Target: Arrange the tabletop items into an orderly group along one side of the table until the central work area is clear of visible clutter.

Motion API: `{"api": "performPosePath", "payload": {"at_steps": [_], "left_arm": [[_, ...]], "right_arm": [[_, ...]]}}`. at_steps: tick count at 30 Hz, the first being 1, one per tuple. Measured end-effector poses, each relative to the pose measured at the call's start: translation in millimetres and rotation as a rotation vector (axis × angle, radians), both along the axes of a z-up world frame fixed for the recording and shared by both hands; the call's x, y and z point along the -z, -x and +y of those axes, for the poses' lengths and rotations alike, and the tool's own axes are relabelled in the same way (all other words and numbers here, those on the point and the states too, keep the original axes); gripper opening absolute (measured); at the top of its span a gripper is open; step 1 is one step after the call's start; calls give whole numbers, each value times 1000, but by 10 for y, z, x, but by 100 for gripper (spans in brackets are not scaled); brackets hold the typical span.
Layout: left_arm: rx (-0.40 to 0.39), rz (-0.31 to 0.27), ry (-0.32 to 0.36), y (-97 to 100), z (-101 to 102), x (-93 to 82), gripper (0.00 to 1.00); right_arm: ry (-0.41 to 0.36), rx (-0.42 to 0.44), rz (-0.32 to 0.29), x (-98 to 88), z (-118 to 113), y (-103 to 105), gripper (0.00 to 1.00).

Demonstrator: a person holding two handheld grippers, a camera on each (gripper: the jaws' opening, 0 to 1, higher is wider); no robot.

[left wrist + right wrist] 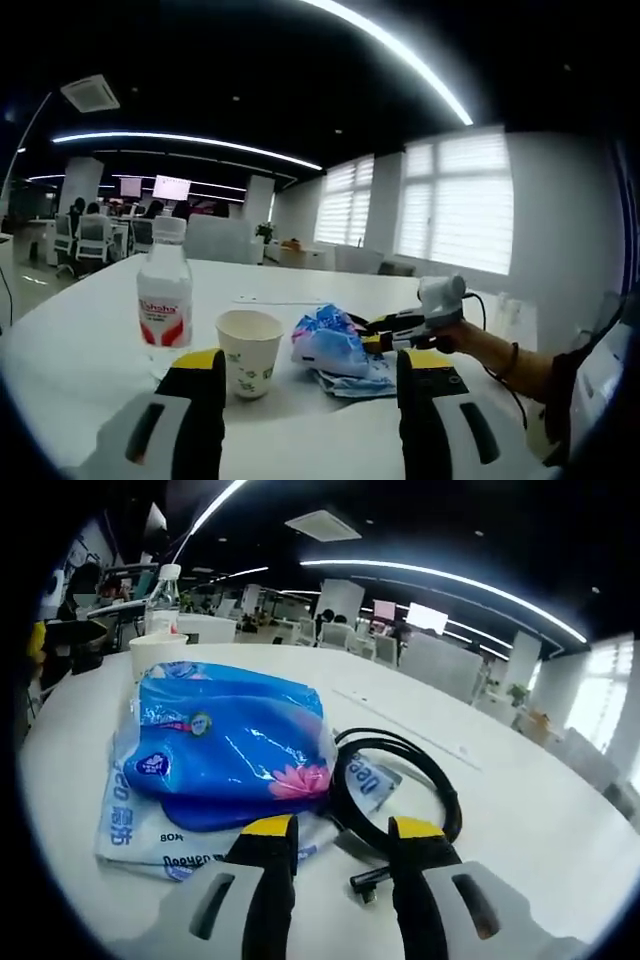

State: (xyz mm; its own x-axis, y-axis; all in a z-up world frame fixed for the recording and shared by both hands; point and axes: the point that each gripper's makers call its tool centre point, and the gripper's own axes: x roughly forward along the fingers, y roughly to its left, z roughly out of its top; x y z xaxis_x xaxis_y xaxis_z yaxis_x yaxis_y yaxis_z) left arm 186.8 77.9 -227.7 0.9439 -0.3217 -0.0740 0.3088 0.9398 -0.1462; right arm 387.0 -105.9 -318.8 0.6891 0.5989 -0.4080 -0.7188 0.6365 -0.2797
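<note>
Right tongs (340,840) stand apart with nothing between the yellow tips, and they hover low over the white surface (520,800). Directly ahead of them, at about 11 o'clock in the right gripper view, lies the blue tissue pack (225,745) — a soft plastic packet resting on a flatter packet of the same kind (150,835). Its long axis runs across the view, roughly from 9 to 3 o'clock, so the tongs meet its long side and not its end. At about 1 o'clock, touching the right edge of the packets, a black cable (400,770) lies in a loose coil, and its plug end comes almost between the two tips.

Left tongs (310,385) are also wide open and hold nothing. In the left gripper view the paper cup (249,350) stands upright near 11 o'clock, just beyond the left tip, with the water bottle (164,300) further out at about 10 o'clock. The tissue pack shows there near 12 o'clock, with the right tongs just beside it.

I judge the right hand is nearer to the packets and cable, the left hand nearer to the cup and bottle.

Writing: the bottle has a red and white label, its letters too blurred to read surely. The lower packet shows blue print lying sideways and the figure "80" — I cannot read the rest. The cup has a small green pattern.
</note>
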Motion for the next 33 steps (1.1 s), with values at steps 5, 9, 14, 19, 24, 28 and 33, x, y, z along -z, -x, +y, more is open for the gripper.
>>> {"api": "performPosePath", "payload": {"at_steps": [5, 9, 14, 19, 24, 28, 33], "left_arm": [[-7, 5, 1, 11, 17, 28, 69], [-14, 5, 3, 25, 35, 38, 69], [-8, 9, 4, 37, 16, 54, 69], [-13, 14, 5, 40, 37, 74, 68], [-21, 14, 5, 37, 65, 73, 68], [-17, 10, 7, 35, 58, 59, 68], [-14, 12, 6, 42, 60, 59, 68]], "right_arm": [[-12, -10, -6, 2, 5, 12, 33], [-10, -19, -14, 2, 16, 26, 30], [15, -22, -51, -14, -2, 25, 17], [26, -25, -63, -20, -18, 32, 14], [46, -35, -75, -18, -11, 45, 14], [51, -38, -77, -18, -9, 50, 14], [94, -49, -94, -11, 1, 59, 13]]}}
